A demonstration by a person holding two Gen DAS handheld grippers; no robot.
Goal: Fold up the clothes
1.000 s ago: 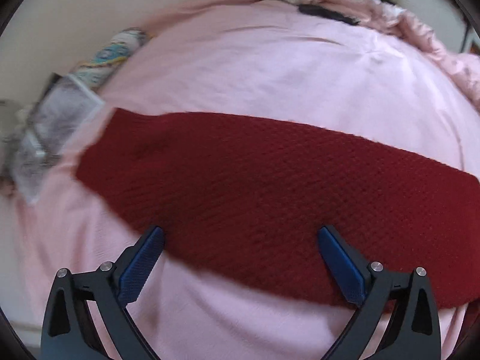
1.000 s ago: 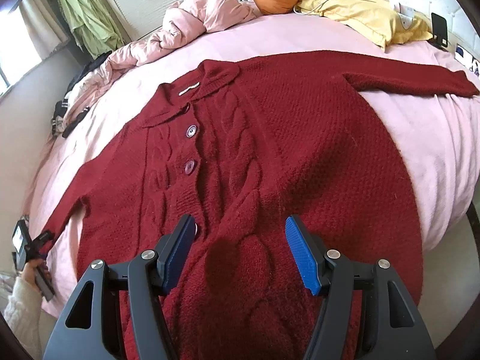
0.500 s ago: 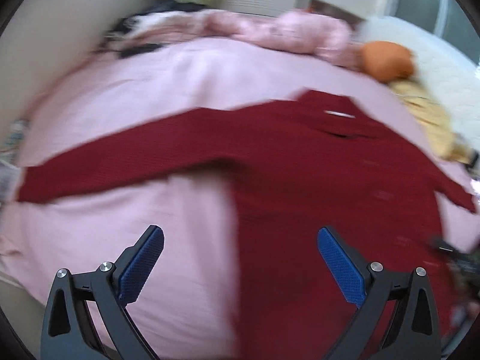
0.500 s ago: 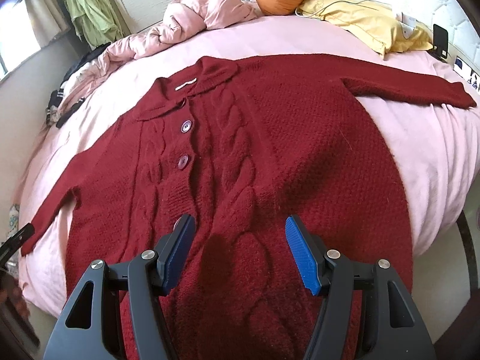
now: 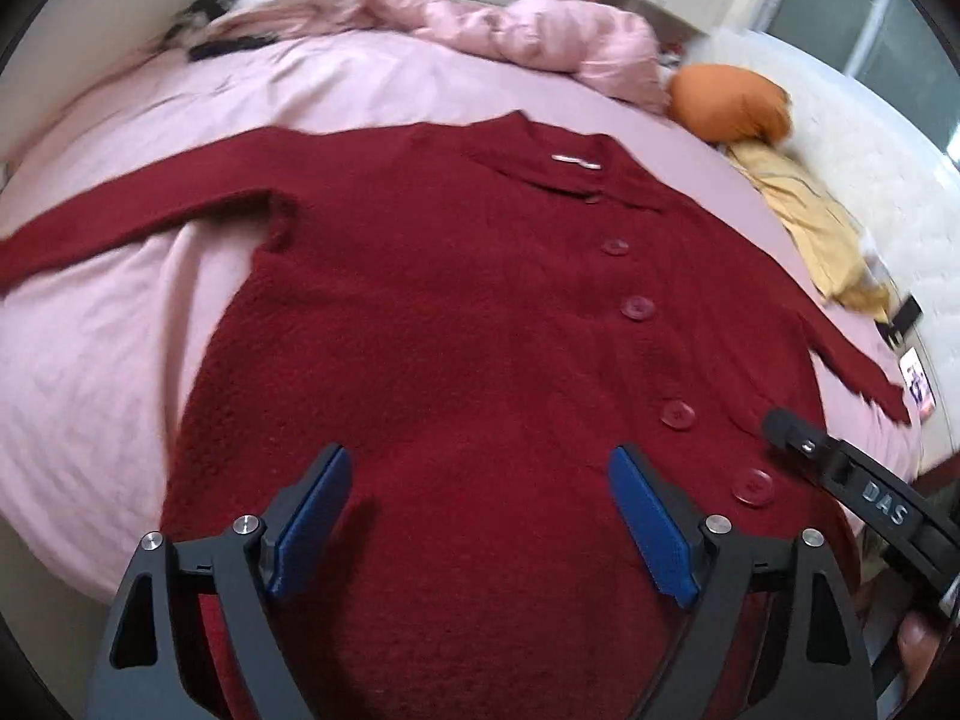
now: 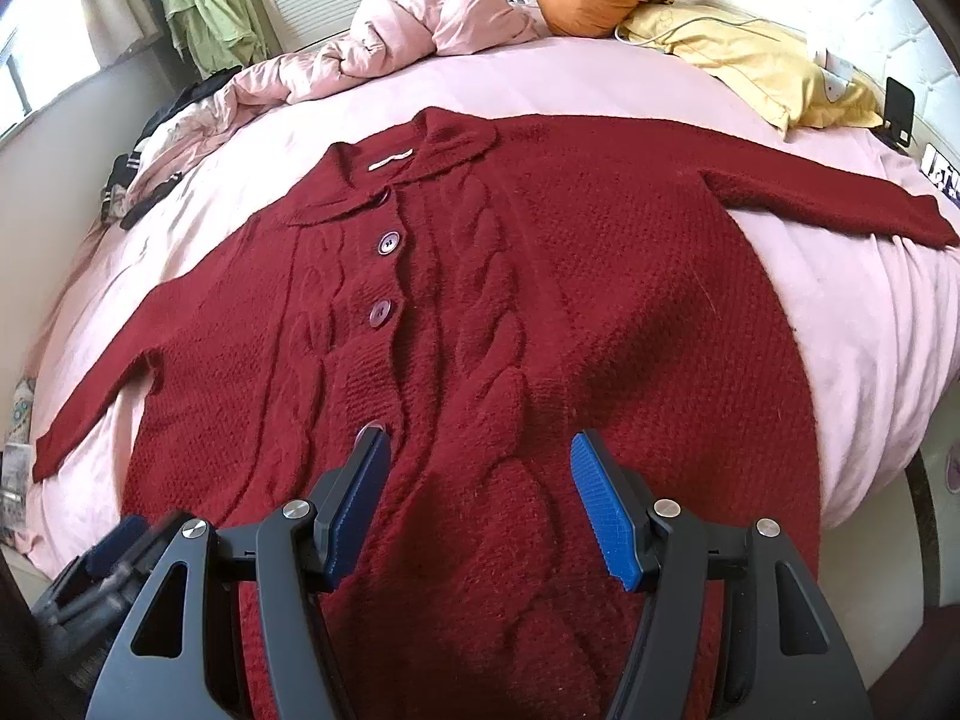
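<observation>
Pink bed sheet (image 6: 870,360) is carrying the red cardigan (image 6: 540,312) laid flat, buttoned, sleeves out, its long axis running from the collar down to the hem under both tools. Left gripper (image 5: 480,516) is hovering over the hem, its jaws apart, just narrowed, nothing between them. Right gripper (image 6: 480,504) is hovering beside it near the button line, jaws apart and empty.

Red cardigan (image 6: 540,312) lay flat, buttoned, sleeves spread on the pink bed (image 6: 870,360). Right gripper (image 6: 480,504) hung above its lower front, jaws apart, nothing gripped.
</observation>
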